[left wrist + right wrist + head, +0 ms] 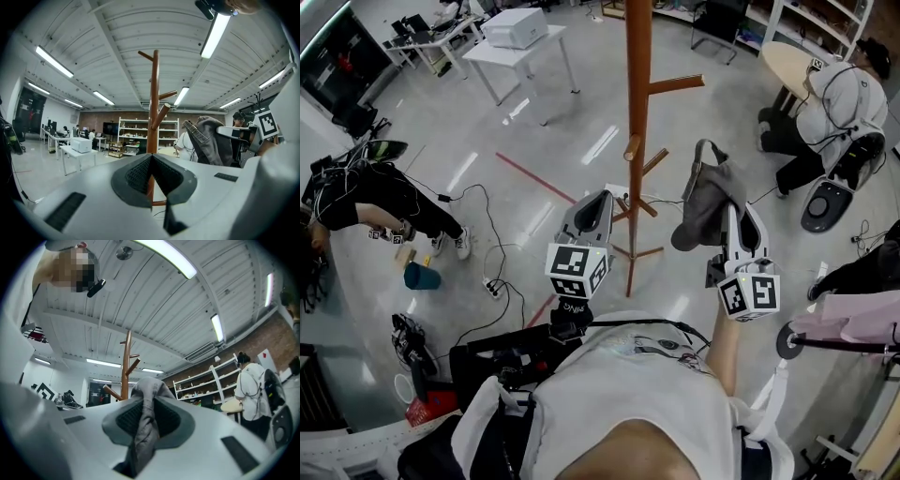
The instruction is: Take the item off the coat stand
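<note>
The grey cloth item (709,199) hangs bunched in the right gripper (738,214), to the right of the coat stand (637,112) and, as far as the head view shows, apart from its pole and pegs. In the right gripper view the jaws are pinched on a fold of the cloth (144,420). The fabric rises in a hump above the tips and trails down between the pads toward the camera, so its long line runs roughly along the jaws. A strap or edge loops up at the top of the bundle.

The nearest peg (655,163) angles out toward the item from the pole, and the cloth sits just beyond its tip. The item lies on the far side of that peg from the pole, so I judge the next move calls for carrying it further right and away, with care that the loose loop does not catch the peg.

The left gripper (600,200) is on the other side of the pole with its jaws together on nothing. In the left gripper view the pole (154,103) stands straight ahead of it. The right gripper is clearly the nearer one.
</note>
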{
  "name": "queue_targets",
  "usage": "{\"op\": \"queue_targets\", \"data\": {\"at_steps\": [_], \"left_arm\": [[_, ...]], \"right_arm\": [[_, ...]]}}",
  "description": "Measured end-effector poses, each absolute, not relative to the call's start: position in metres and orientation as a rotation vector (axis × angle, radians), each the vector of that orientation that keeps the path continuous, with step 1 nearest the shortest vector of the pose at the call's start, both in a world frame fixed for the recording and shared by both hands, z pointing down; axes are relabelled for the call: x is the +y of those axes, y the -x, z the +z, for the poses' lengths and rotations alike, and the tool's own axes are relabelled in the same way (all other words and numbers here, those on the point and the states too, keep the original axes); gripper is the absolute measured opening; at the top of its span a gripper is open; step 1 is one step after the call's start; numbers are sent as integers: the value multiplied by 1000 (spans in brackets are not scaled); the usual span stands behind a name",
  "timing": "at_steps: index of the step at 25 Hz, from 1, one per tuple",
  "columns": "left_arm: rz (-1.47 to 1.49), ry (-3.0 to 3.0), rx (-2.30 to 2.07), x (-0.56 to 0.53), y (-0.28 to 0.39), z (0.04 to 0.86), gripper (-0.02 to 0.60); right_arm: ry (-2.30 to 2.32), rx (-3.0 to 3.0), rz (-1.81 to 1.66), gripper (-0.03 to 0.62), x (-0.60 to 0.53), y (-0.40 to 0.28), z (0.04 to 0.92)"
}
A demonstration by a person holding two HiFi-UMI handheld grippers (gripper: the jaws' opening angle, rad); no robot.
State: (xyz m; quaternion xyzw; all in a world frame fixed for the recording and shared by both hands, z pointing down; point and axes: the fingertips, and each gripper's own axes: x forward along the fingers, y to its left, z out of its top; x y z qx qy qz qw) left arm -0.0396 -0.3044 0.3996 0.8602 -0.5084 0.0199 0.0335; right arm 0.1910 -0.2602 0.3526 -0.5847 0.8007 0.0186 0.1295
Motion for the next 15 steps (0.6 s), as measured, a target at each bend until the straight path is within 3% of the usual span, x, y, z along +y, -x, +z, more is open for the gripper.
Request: {"op": "queue_targets", "data": {"at_steps": [15], "left_arm": [[57, -2634, -1576, -305, 43, 400, 3]], "right_arm": [[1682, 2366, 42, 57, -264, -180, 355]]}}
